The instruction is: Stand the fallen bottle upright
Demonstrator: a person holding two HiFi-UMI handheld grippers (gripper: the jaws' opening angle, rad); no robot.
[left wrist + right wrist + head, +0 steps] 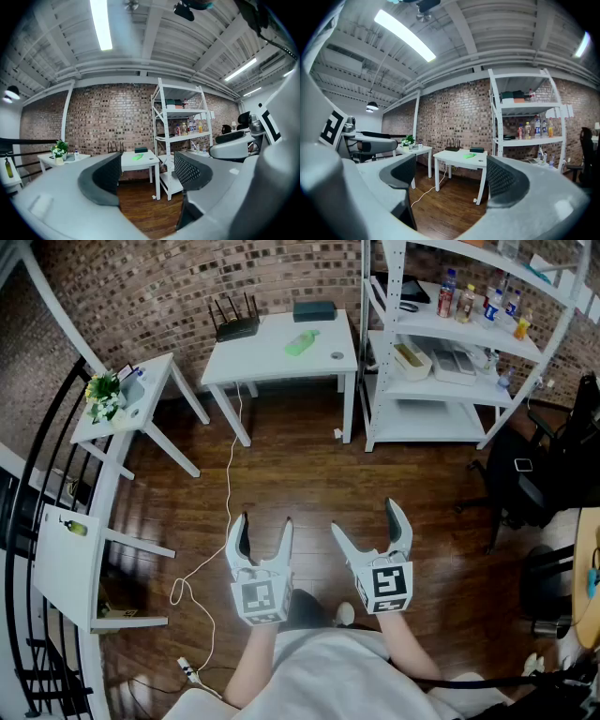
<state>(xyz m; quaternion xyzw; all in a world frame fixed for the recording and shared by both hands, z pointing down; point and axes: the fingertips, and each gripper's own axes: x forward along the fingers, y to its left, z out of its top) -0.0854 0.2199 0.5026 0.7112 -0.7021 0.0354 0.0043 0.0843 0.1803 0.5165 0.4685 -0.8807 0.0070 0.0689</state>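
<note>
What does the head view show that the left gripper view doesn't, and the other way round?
Only the head view shows the white cable lying across the wooden floor, and the person's forearms behind the left gripper and right gripper, both open and empty. Only the left gripper view shows the ceiling with its long light strip. Both show the green bottle lying on its side on the white table, the black router, the shelf rack and the side table with flowers.
</note>
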